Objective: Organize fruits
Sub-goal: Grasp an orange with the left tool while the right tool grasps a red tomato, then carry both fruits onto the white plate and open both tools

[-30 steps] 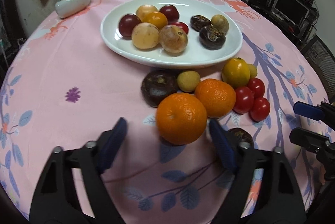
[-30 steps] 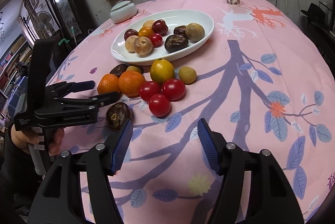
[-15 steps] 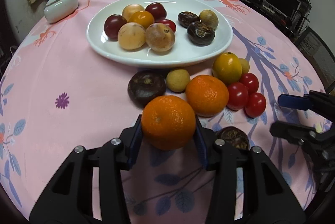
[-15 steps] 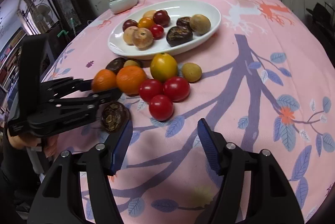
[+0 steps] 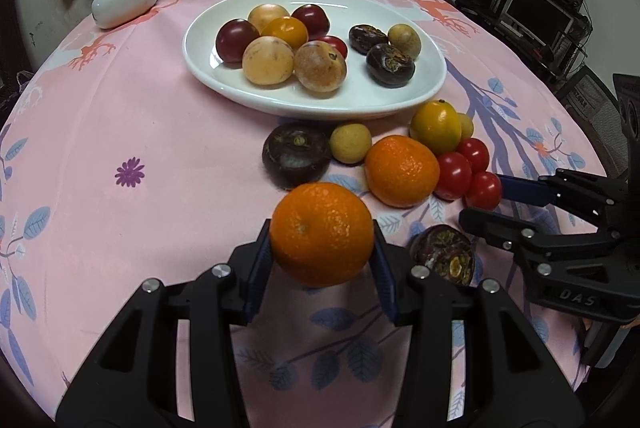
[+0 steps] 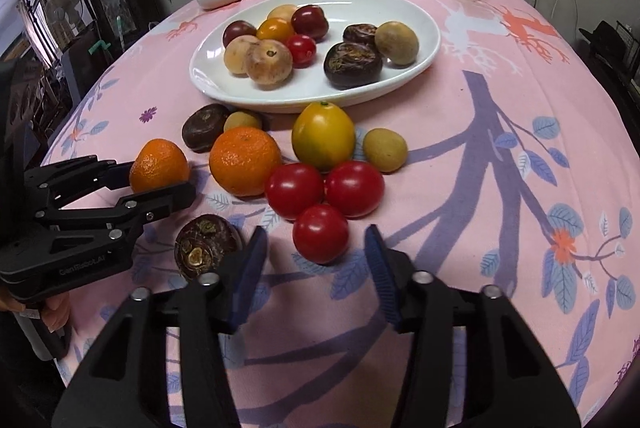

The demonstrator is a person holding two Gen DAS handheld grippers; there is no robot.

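The left gripper [image 5: 322, 260] pinches an orange [image 5: 322, 234] tight between its blue pads; a second ago those pads stood wide apart around it. The right gripper [image 6: 316, 260] has just been closing and has come closer to a red tomato [image 6: 320, 234], which sits between its pads, untouched. Both fruits lie near the white plate's [image 5: 224, 83] front rim.
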